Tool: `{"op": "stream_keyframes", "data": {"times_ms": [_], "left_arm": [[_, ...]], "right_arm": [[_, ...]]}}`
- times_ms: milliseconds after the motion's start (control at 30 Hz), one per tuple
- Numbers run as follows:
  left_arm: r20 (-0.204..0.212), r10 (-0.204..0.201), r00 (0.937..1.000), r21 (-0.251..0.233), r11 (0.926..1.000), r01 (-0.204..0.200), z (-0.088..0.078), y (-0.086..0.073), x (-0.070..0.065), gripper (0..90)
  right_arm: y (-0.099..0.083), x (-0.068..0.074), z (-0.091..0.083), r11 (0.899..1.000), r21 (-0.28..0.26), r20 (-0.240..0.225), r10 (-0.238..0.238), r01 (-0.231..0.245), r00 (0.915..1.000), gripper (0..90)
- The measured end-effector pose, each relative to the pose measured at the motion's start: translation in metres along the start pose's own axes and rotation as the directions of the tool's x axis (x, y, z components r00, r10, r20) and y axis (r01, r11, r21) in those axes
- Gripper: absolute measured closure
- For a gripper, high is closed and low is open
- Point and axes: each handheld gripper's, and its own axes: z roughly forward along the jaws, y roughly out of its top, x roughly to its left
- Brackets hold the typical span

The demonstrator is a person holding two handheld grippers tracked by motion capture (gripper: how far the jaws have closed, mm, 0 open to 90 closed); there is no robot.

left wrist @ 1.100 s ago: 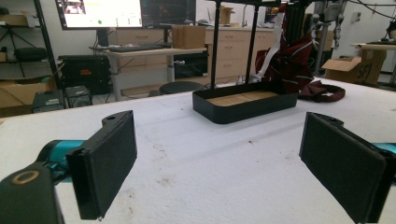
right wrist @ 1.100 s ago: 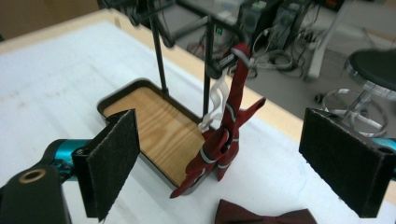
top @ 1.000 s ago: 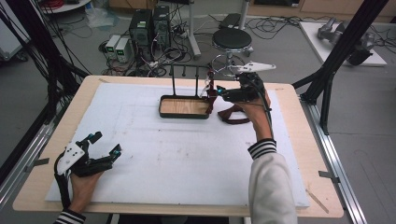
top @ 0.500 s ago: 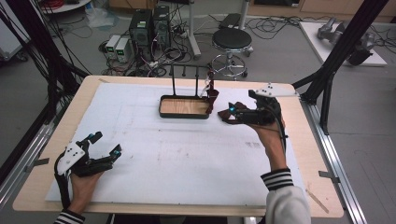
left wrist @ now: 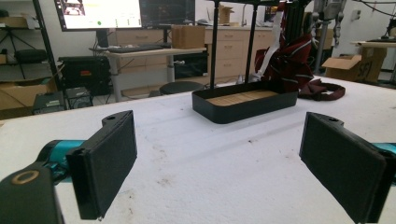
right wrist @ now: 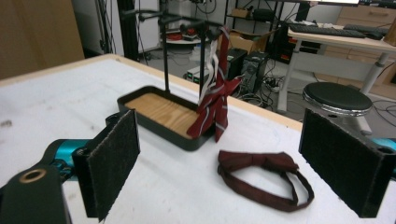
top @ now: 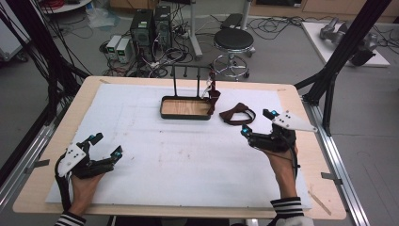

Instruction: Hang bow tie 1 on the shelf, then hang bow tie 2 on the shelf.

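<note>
A black rack with a wooden-bottomed tray (top: 185, 108) (left wrist: 243, 100) (right wrist: 156, 112) stands at the far middle of the table. A striped maroon tie (top: 213, 96) (right wrist: 215, 105) (left wrist: 285, 60) hangs from its right end. A maroon bow tie (top: 237, 113) (right wrist: 264, 179) (left wrist: 324, 89) lies flat on the white mat, to the right of the tray. My right gripper (top: 256, 125) (right wrist: 233, 168) is open, a little short of the bow tie, holding nothing. My left gripper (top: 106, 144) (left wrist: 229, 163) rests open and empty at the near left of the table.
The white mat (top: 188, 155) covers most of the wooden table (top: 310, 155). Black frame posts (top: 336, 61) rise at the right. A stool (top: 234, 40) and computer cases (top: 150, 23) stand on the floor beyond the far edge.
My right gripper has pulled back from the rack toward the near right and stands open. The bow tie now lies on the mat. The left gripper has not moved.
</note>
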Motion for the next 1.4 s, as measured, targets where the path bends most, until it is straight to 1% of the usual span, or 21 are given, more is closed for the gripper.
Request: {"op": "stream_keyframes", "data": {"times_ms": [133,200,300,333,500,633,700,733,833,867,933,1000,1300,1400], "left_arm": [[0.000,-0.003,1.0000,-0.001,1.0000,0.003,0.000,0.000,0.000,11.4],[0.000,-0.002,1.0000,-0.001,1.0000,0.002,0.000,0.000,0.000,11.4],[0.000,-0.002,1.0000,-0.001,1.0000,0.002,0.000,0.000,0.000,11.4],[0.000,-0.003,1.0000,-0.001,1.0000,0.003,0.000,0.000,0.000,11.4],[-0.002,0.001,1.0000,-0.002,1.0000,-0.001,0.000,0.000,0.000,11.4],[-0.004,-0.005,1.0000,-0.005,1.0000,0.004,0.000,0.000,0.000,11.4],[-0.003,-0.009,1.0000,-0.005,0.9999,0.009,0.000,0.000,0.001,11.4],[-0.003,-0.008,1.0000,-0.004,1.0000,0.008,0.000,0.000,0.001,11.4],[-0.003,-0.005,1.0000,-0.003,1.0000,0.005,0.000,0.000,0.001,11.4],[-0.004,-0.007,1.0000,-0.004,1.0000,0.007,0.000,0.000,0.001,11.4],[-0.004,-0.010,0.9999,-0.005,0.9999,0.010,0.000,0.000,0.001,11.4],[-0.004,-0.010,0.9999,-0.005,0.9999,0.010,0.000,0.000,0.001,11.4],[0.000,-0.014,0.9999,-0.005,0.9999,0.014,0.000,0.000,0.002,11.4],[0.000,-0.019,0.9998,-0.003,0.9998,0.019,0.000,0.000,0.002,11.4]], "right_arm": [[-0.017,0.004,-0.003,1.000,-0.014,0.005,-0.001,0.002,1.0000,11.6],[-0.024,0.004,-0.004,1.000,-0.018,0.005,0.011,-0.011,0.9999,11.5],[-0.029,0.003,-0.003,1.000,-0.016,0.008,0.023,-0.023,0.9997,11.5],[-0.030,0.002,-0.002,1.000,-0.013,0.003,0.020,-0.020,0.9998,11.5],[-0.031,0.000,0.001,0.999,0.001,0.001,0.033,-0.033,0.9995,11.5],[-0.031,-0.001,0.001,0.999,-0.002,0.001,0.033,-0.033,0.9995,11.5],[-0.030,-0.002,-0.001,0.999,0.000,0.001,0.041,-0.041,0.9992,11.5],[-0.030,-0.003,-0.001,0.999,-0.004,0.001,0.036,-0.036,0.9994,11.5],[-0.029,-0.003,-0.001,0.999,0.000,0.001,0.045,-0.045,0.9990,11.5],[-0.029,-0.004,0.000,0.999,0.003,0.001,0.034,-0.034,0.9994,11.5],[-0.029,-0.004,0.000,1.000,0.005,0.001,0.031,-0.031,0.9995,11.5],[-0.029,-0.004,0.000,0.999,0.009,0.000,0.037,-0.037,0.9993,11.5],[-0.027,-0.007,0.003,0.999,0.025,0.002,0.036,-0.036,0.9994,11.5],[-0.021,-0.009,0.007,0.999,0.047,0.001,0.022,-0.022,0.9998,11.5]]}}
